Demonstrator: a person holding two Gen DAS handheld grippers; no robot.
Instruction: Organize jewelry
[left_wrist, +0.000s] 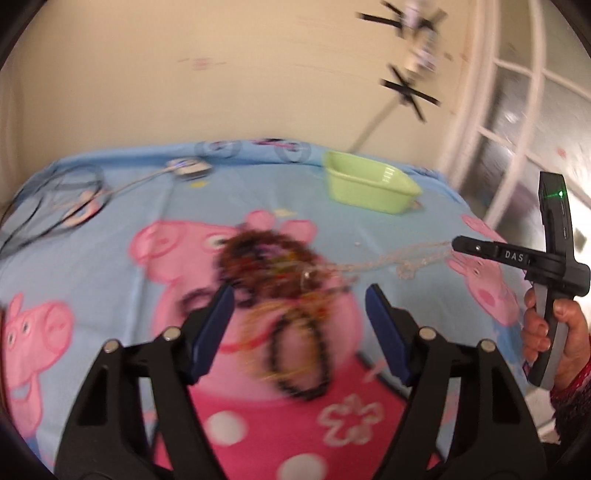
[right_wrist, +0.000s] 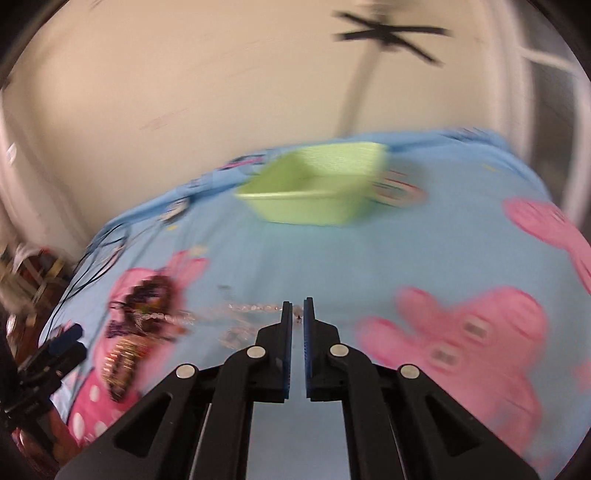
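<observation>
A blue cartoon-pig sheet (left_wrist: 258, 192) covers the desk, wall behind it. Far on the sheet, toward the right, sits a pale green tray (left_wrist: 365, 184), apart from everything else. Dark cables (left_wrist: 55, 206) trail along the far left edge. In the near middle lies a tangled heap of jewelry (left_wrist: 273, 280): dark bead strands, gold chain, a black bead loop nearest. From the heap a clear bead chain (left_wrist: 399, 260) stretches right, its end pinched between the fingers of the right gripper (right_wrist: 297, 314), which are pressed nearly together. The left gripper (left_wrist: 299, 306) hovers over the heap, its fingers spread wide around the strands, gripping nothing.
</observation>
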